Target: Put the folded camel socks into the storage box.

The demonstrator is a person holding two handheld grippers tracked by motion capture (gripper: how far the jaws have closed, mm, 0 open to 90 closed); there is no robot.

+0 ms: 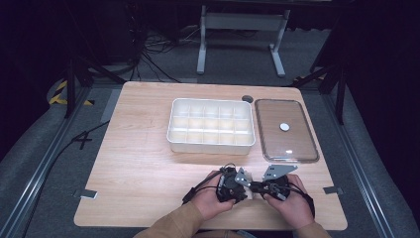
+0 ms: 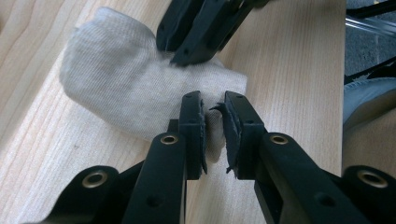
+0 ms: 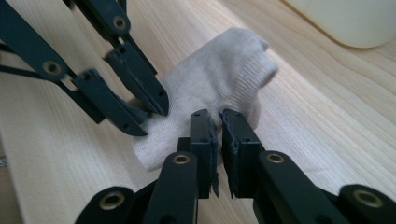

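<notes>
At the near edge of the counter (image 1: 138, 163), a pale sock (image 2: 116, 88) is lying flat between the person's two hands. The left tongs (image 2: 214, 105) are pinching a fold at one end of the sock, and the right tongs (image 3: 217, 120) are clamping its cloth at the other. Farther back, a white tray (image 1: 211, 145) is sitting mid-counter, with a clear lid (image 1: 297, 148) lying beside it.

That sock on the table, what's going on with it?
A person sits at the wooden table with a two-jaw gripper in each hand. The left gripper and the right gripper each pinch an edge of a small pale sock lying near the table's front edge. Behind it sit an empty white divided box and its clear lid.
</notes>
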